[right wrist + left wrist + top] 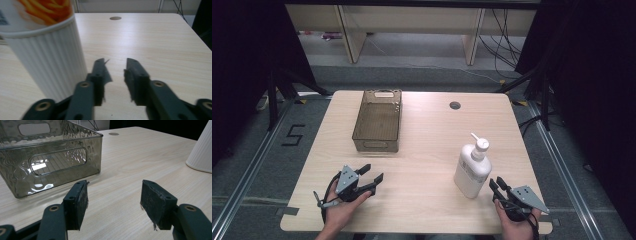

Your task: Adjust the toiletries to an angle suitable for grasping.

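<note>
A smoky see-through plastic bin (377, 120) stands empty at the back left of the wooden table (427, 145). A white pump bottle (473, 167) stands upright at the front right. My left gripper (372, 172) rests low near the front left, jaws open and empty, aimed towards the bin's near end wall (50, 157). In the left gripper view the gripper (115, 187) has bare table between its pads, and the bottle's base (201, 150) is off to the right. My right gripper (496, 182) sits just right of the bottle. Its jaws (115, 62) stand apart with nothing between them, the ribbed bottle (47, 50) close beside the left finger.
A round cable hole (455, 105) lies in the table near the back edge. Bare tabletop stretches between the bin and the bottle. Beyond the table are floor, desk legs and cables (502, 45). Dark curtains stand on both sides.
</note>
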